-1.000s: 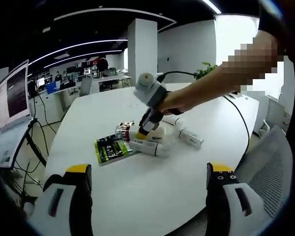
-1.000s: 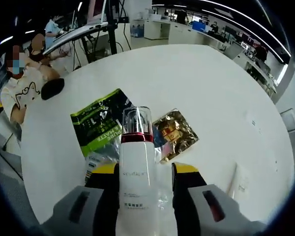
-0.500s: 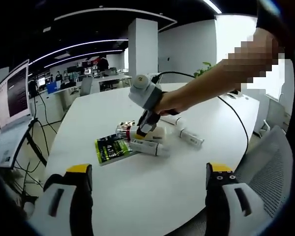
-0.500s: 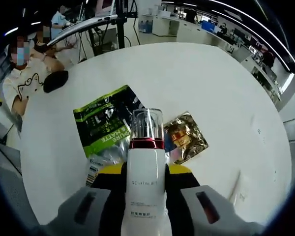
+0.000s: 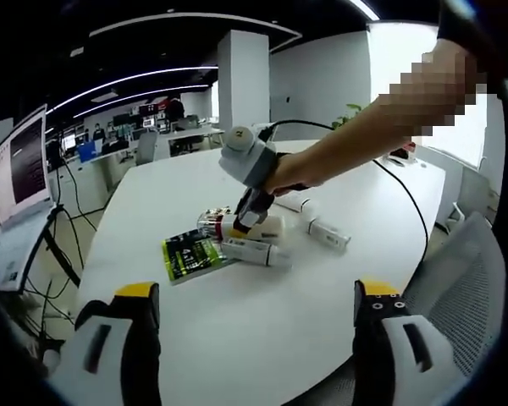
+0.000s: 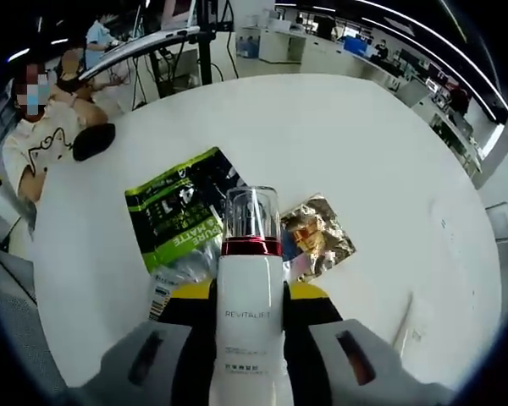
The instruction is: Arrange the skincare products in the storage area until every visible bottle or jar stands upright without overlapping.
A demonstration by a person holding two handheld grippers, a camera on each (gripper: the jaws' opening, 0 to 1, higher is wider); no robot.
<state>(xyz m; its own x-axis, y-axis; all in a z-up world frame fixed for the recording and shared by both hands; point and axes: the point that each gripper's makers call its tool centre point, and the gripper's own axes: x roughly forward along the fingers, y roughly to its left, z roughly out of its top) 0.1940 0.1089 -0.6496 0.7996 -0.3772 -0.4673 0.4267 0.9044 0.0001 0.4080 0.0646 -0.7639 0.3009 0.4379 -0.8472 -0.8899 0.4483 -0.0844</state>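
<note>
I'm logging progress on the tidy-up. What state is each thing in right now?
right gripper: shut on the white bottle.
white bottle: gripped, clear cap forward.
left gripper: open, holding nothing.
second white bottle: lying flat.
white tube: lying flat.
green packet: flat.
gold sachet: flat.

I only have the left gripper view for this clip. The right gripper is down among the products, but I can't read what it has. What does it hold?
Observer: The right gripper is shut on a white bottle with a clear cap and a red collar.
Operator: Any label on it?
Observer: Yes, it reads REVITALIFT.
Operator: What lies just past the bottle?
Observer: A green packet and a gold sachet, both flat on the white table.
Operator: Anyone nearby?
Observer: A seated person at the table's far edge.
</note>
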